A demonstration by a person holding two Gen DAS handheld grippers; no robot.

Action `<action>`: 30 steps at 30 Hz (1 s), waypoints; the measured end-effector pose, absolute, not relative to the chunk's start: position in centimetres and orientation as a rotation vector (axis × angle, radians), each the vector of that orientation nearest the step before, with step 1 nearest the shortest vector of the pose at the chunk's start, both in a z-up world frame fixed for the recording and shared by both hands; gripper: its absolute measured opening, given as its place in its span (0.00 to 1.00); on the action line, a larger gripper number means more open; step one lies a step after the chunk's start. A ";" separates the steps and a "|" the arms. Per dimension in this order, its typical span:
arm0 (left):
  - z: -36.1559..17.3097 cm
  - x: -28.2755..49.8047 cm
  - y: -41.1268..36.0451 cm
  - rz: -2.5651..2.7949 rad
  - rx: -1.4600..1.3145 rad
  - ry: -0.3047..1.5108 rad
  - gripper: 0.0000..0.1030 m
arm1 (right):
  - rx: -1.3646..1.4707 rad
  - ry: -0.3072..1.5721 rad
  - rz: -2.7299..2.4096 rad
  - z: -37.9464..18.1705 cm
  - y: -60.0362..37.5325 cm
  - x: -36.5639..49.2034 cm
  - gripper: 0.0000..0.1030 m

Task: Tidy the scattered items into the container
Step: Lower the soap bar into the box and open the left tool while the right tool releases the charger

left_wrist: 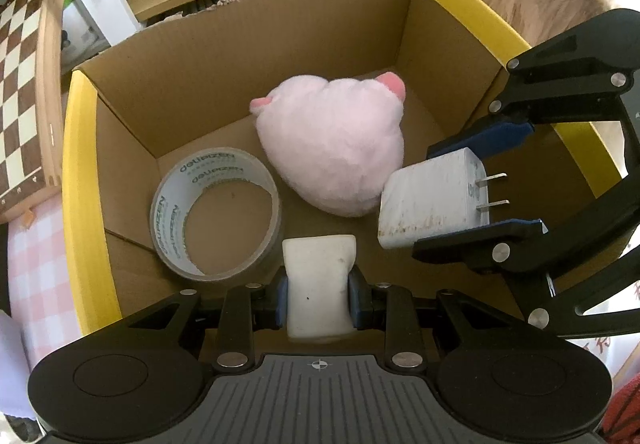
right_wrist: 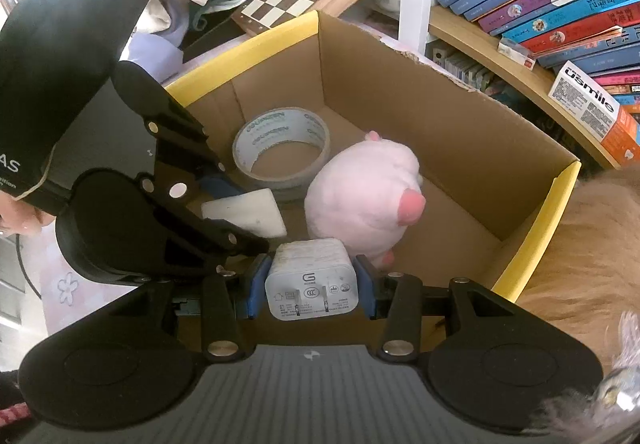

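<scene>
The white and orange carton on the wooden bookshelf said "usmile". The clear roll of packing tape had green writing printed round it, too bent to read for sure. The white plug-in charger block had a grey "G" mark and small round signs by its two metal prongs.

The brown cardboard box with yellow edges held the tape roll, lying flat, and a fluffy pink pig toy beside it.

The left tongs were squeezed shut on a soft white foam block, which was pinched in at the sides. It hung low over the box, near the tape. The right tongs were closed part way, gripping the charger by its sides, above the box near the pig. The charger looked scuffed and dirty. A black sleeve showed behind the left tongs.
</scene>
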State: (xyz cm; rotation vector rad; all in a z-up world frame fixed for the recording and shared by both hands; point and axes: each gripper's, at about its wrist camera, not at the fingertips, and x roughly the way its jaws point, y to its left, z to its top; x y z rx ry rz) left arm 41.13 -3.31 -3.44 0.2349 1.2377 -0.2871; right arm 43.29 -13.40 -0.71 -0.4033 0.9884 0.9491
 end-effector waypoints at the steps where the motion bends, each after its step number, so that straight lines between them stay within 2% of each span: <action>1: -3.5 41.2 -3.3 -0.286 0.240 1.240 0.27 | -0.405 0.987 0.947 -0.8 -13.3 43.3 0.41; 12: -3.7 41.2 -3.3 -0.254 0.250 1.251 0.31 | -0.425 0.980 0.933 -1.3 -13.0 43.2 0.41; 16: -3.4 40.9 -3.1 -0.224 0.255 1.231 0.50 | -0.423 0.978 0.930 -1.2 -13.1 43.2 0.42; 20: -2.6 40.5 -2.9 -0.220 0.246 1.209 0.51 | -0.416 0.957 0.923 -0.8 -13.3 42.9 0.46; 23: -1.3 39.9 -3.0 -0.221 0.258 1.179 0.55 | -0.413 0.924 0.910 0.1 -13.7 42.5 0.55; 24: -0.8 39.7 -3.0 -0.223 0.261 1.163 0.60 | -0.410 0.909 0.903 0.5 -14.0 42.3 0.61; 25: -0.2 39.3 -3.0 -0.222 0.262 1.143 0.70 | -0.401 0.895 0.897 1.0 -14.3 42.2 0.67; 27: 1.0 38.7 -3.0 -0.222 0.264 1.105 0.79 | -0.366 0.873 0.894 1.9 -15.1 42.0 0.69; 30: 2.6 37.8 -3.1 -0.220 0.268 1.049 0.79 | -0.302 0.846 0.872 3.2 -16.2 41.7 0.69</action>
